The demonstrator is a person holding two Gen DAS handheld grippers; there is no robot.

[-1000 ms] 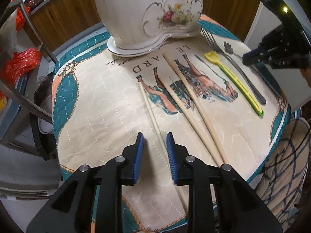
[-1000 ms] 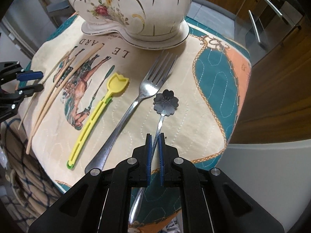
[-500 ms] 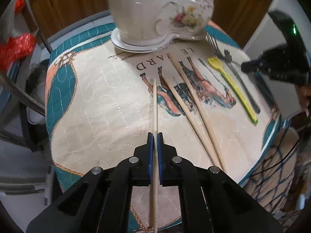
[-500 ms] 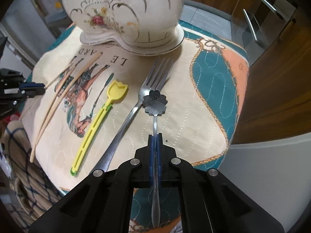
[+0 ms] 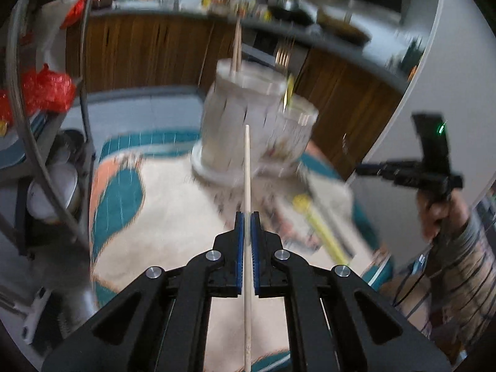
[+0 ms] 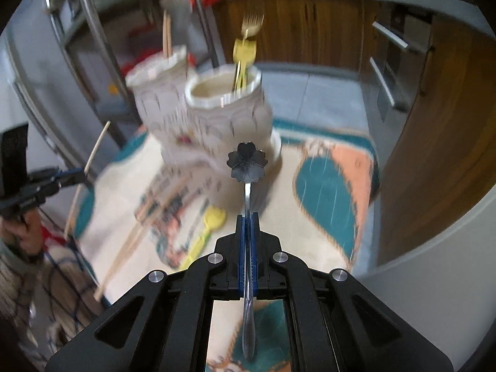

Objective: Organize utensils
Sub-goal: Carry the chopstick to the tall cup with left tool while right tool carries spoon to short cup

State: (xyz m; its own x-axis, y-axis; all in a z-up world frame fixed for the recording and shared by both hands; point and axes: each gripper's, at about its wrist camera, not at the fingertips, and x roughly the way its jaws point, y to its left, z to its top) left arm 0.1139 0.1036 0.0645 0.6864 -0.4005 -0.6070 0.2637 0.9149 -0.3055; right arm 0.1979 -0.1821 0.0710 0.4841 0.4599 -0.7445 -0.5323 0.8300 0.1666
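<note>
My left gripper is shut on a pale wooden chopstick, held off the table and pointing at the white ceramic two-cup holder. My right gripper is shut on the handle of a dark flower-shaped spoon, raised in front of the holder. The holder's cups contain two chopsticks, a yellow utensil and a fork. On the cloth lie two more chopsticks and a yellow utensil. Motion blurs both views.
The round table has a quilted cream, teal and orange cloth. A metal rack with red bags stands left of it. Wooden cabinets run behind, and a white appliance is at the right. A person's hand holds the right gripper.
The left jaws closed on the chopstick. Both grippers then rose from the cloth with chopstick and spoon and tilted up, so the holder's top now shows.
</note>
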